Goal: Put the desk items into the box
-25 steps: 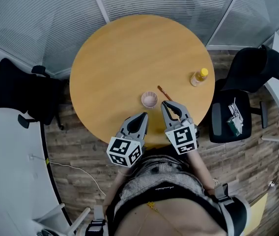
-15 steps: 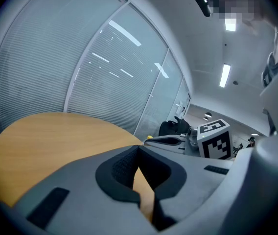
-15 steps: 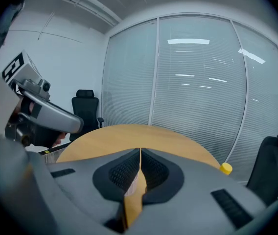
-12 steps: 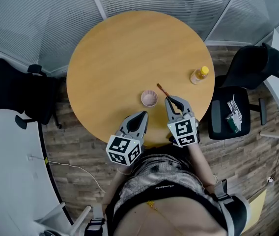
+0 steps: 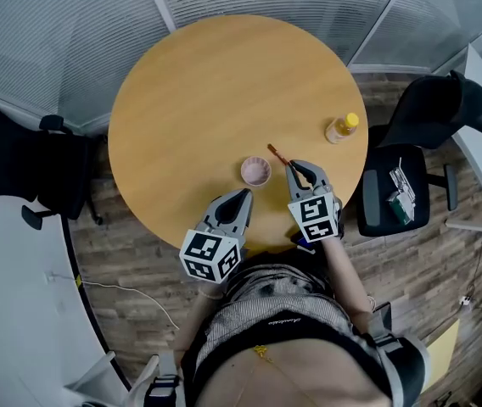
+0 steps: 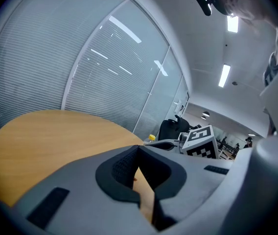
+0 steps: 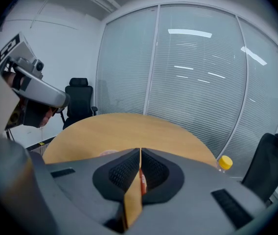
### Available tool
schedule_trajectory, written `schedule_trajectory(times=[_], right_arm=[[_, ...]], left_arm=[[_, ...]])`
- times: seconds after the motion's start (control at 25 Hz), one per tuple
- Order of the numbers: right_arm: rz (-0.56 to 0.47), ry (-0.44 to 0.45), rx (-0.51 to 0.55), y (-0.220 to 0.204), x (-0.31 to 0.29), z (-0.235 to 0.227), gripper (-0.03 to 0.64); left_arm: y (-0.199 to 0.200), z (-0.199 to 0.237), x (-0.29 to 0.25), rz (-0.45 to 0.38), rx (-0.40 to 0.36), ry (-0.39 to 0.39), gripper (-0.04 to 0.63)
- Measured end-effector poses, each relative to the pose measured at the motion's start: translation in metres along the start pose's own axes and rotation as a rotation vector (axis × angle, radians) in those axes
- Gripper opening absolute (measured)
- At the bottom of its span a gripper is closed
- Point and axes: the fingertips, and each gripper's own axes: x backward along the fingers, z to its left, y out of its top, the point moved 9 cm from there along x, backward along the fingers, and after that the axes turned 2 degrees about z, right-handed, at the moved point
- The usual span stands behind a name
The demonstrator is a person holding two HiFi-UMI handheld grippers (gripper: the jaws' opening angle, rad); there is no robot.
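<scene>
On the round wooden table (image 5: 198,100) lie a small pink cup (image 5: 256,170), a thin brown pen (image 5: 276,153) and a yellow-capped bottle (image 5: 341,130). My right gripper (image 5: 295,166) is shut, its tips at the pen's near end; whether they touch it I cannot tell. In the right gripper view the jaws (image 7: 140,151) meet, with a red-brown sliver of the pen (image 7: 142,184) behind them and the bottle (image 7: 223,164) to the right. My left gripper (image 5: 243,194) is shut and empty near the table's front edge, below the cup. Its own view shows closed tips (image 6: 138,148). No box is in view.
A black office chair (image 5: 8,155) stands left of the table. Another (image 5: 434,117) stands at the right with small items on its seat (image 5: 398,195). Glass walls with blinds curve behind the table. The person's body is close against the front edge.
My right gripper has come down and forward until its tips reach the pen's near end. The left gripper has hardly shifted. Cup, pen and bottle lie where they were.
</scene>
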Motion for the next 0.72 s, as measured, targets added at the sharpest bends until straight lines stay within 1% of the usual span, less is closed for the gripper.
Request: schedule_trajectory(times=[0.36,0.56,0.72], right_arm=[[0.099,-0.005,-0.007,-0.017,-0.032,-0.012,0.023],[0.123,0.004,-0.041,-0.030,-0.046,-0.016,0.023],[0.183,0.013,-0.043,-0.041,-0.056,-0.018,0.023]], left_arm=[[0.006,0.020,-0.011,0.026,0.011,-0.015,-0.003],[0.006,0.028,-0.016,0.045,0.015,-0.017,-0.003],[0.006,0.033,-0.021,0.058,0.015,-0.021,-0.003]])
